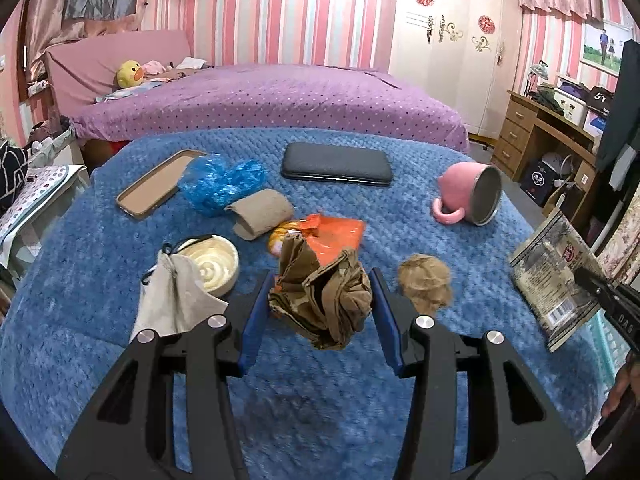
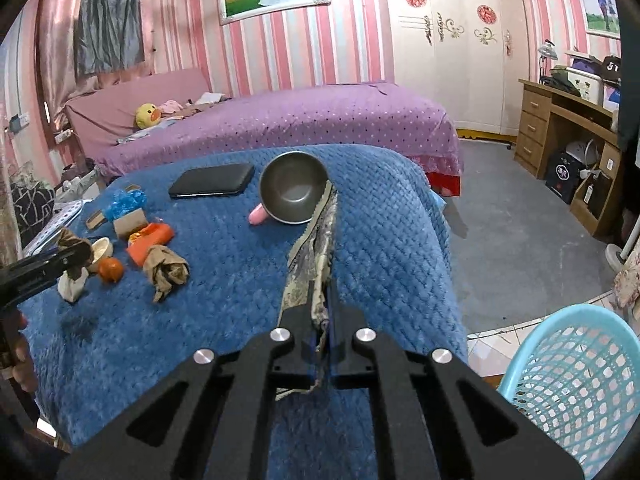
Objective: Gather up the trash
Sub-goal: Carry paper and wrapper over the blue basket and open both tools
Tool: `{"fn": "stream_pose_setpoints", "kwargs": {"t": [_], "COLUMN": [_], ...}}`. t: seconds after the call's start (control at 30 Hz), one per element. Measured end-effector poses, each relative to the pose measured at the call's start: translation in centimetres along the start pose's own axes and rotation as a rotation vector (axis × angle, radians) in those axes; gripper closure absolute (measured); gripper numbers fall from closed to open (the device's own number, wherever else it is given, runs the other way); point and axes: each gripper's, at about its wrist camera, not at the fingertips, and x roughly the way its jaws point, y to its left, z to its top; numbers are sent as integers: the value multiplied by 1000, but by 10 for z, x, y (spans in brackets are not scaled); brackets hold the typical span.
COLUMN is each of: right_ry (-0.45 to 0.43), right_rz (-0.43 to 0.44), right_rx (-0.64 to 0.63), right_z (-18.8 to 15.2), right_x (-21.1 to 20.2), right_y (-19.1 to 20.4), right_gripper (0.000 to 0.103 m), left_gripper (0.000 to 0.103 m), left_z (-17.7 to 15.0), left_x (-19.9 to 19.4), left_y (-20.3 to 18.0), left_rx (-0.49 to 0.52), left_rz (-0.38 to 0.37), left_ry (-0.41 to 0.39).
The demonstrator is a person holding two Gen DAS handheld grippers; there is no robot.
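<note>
Both tongs are loaded rn. Left tongs [image 1: 320, 304] pinch a crumpled brown paper wad [image 1: 324, 300], center of the left wrist view, just above the blue-blanket bench [image 1: 320, 400]. Right tongs [image 2: 322, 312] are pressed together on a flat foil wrapper [image 2: 316, 264], mid-frame in the right wrist view, its far end near the pink mug [image 2: 292, 192]. Turquoise basket [image 2: 576, 384] sits lower right, prob the drop spot imo. Wad looks light and springy, so a squeeze across the middle works. The wrapper seems thin, floppy and slick, so gripping well in from the edge beats the very tip. More bits like the blue plastic bag [image 1: 220, 184] and cardboard tube [image 1: 260, 212] remain upper left of the bench.
</note>
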Motion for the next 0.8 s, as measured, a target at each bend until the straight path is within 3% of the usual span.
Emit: {"fn": "stream_pose_setpoints", "kwargs": {"t": [0.23,0.53,0.8], "right_ry": [-51,-86,-57], "right_rz": [-8,-137,-264], "right_rx": [10,51,78], "right_z": [7,-4,-31], "right_x": [-42,-111,-146], "right_y": [-25,-106,-181], "right_gripper": [99,99,99], "left_gripper": [56,56,56], "left_z": [11,7,-15], "left_x": [-26,-51,-58], "left_y": [-39,-124,-211], "left_rx": [39,88,138], "left_rz": [-32,-120,-224], "left_ry": [-44,-67,-65]}}
